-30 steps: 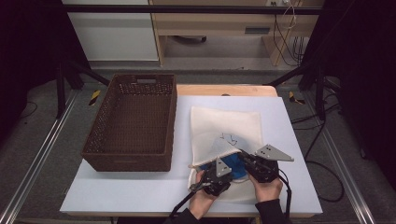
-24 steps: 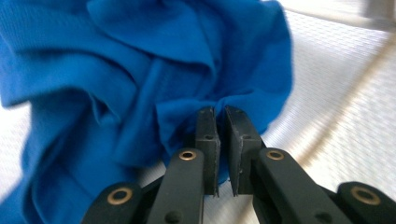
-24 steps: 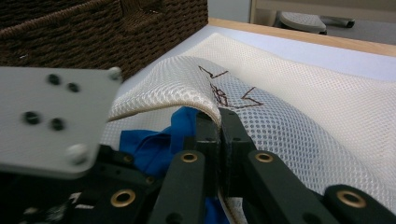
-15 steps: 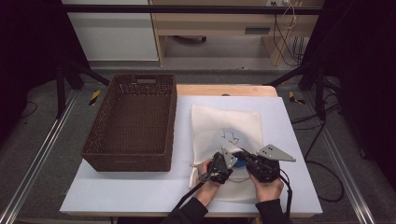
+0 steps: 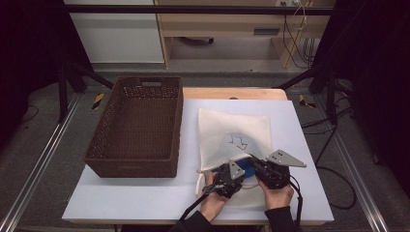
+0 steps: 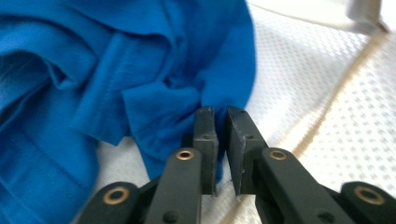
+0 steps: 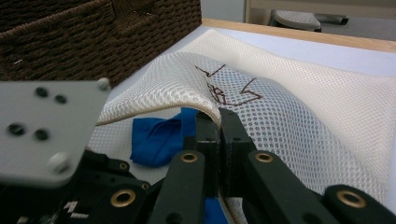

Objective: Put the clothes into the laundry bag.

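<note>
At far left of the high view we see a brown wicker basket [image 5: 138,128] on the white worktop [image 5: 145,198], nothing visible inside it. Its woven wall also shows at the top left of the right hand-held gripper view [image 7: 93,32].

Just right of the basket lies a cream mesh bag [image 5: 232,128] with a dark line drawing on it, flat on the worktop. Its near edge is lifted, and a blue cloth [image 5: 247,169] sits in the opening between the 2 grippers.

The left hand-held gripper [image 5: 231,173] is at the bag's near left edge, held by the person's left hand [image 5: 212,200]. In its own view [image 6: 220,114] the jaws stand a narrow slit apart, tips at the edge of the crumpled blue cloth [image 6: 107,79], which lies on the mesh [image 6: 327,107]. We cannot tell if any cloth is pinched.

The right hand-held gripper [image 5: 258,166] is just right of it, grey plate on top. In its own view [image 7: 218,122] the jaws are closed tight on the lifted rim of the mesh bag [image 7: 299,121], holding it up, with the blue cloth [image 7: 159,137] underneath.
</note>
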Action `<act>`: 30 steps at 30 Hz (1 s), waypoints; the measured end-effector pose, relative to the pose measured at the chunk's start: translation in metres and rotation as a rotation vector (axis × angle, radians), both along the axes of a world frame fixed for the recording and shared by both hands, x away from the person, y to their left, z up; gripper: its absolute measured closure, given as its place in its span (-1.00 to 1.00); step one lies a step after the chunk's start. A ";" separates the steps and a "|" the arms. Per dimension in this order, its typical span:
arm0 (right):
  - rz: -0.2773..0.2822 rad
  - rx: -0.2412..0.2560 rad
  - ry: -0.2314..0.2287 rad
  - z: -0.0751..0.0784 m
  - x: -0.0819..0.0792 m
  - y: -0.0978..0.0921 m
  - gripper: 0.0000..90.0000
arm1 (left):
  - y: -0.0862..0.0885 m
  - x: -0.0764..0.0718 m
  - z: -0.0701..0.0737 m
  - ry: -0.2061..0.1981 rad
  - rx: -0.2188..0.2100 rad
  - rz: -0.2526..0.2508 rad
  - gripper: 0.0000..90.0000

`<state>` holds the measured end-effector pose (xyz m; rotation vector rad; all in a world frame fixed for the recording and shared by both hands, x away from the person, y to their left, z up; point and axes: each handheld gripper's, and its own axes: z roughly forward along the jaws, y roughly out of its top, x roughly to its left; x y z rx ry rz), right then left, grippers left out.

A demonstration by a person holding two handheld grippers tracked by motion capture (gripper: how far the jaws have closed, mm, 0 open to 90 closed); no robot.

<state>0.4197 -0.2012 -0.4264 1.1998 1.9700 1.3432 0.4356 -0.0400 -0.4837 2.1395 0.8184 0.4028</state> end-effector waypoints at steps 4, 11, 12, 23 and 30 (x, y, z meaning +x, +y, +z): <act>0.000 0.003 -0.001 0.000 0.000 0.000 0.96 | -0.008 0.010 0.001 -0.036 0.044 0.043 0.90; -0.007 0.006 0.007 -0.001 0.000 -0.002 0.95 | -0.007 0.012 0.002 -0.070 0.035 0.068 0.85; -0.007 0.007 0.007 -0.001 0.000 -0.002 0.95 | -0.005 0.009 0.004 -0.062 0.028 0.056 0.82; 0.037 0.002 0.041 -0.004 -0.009 -0.010 0.82 | 0.076 -0.037 0.045 -0.042 -0.165 -0.029 0.40; 0.037 -0.017 0.045 -0.010 -0.021 -0.014 0.33 | 0.119 -0.042 0.045 -0.039 -0.174 0.022 0.11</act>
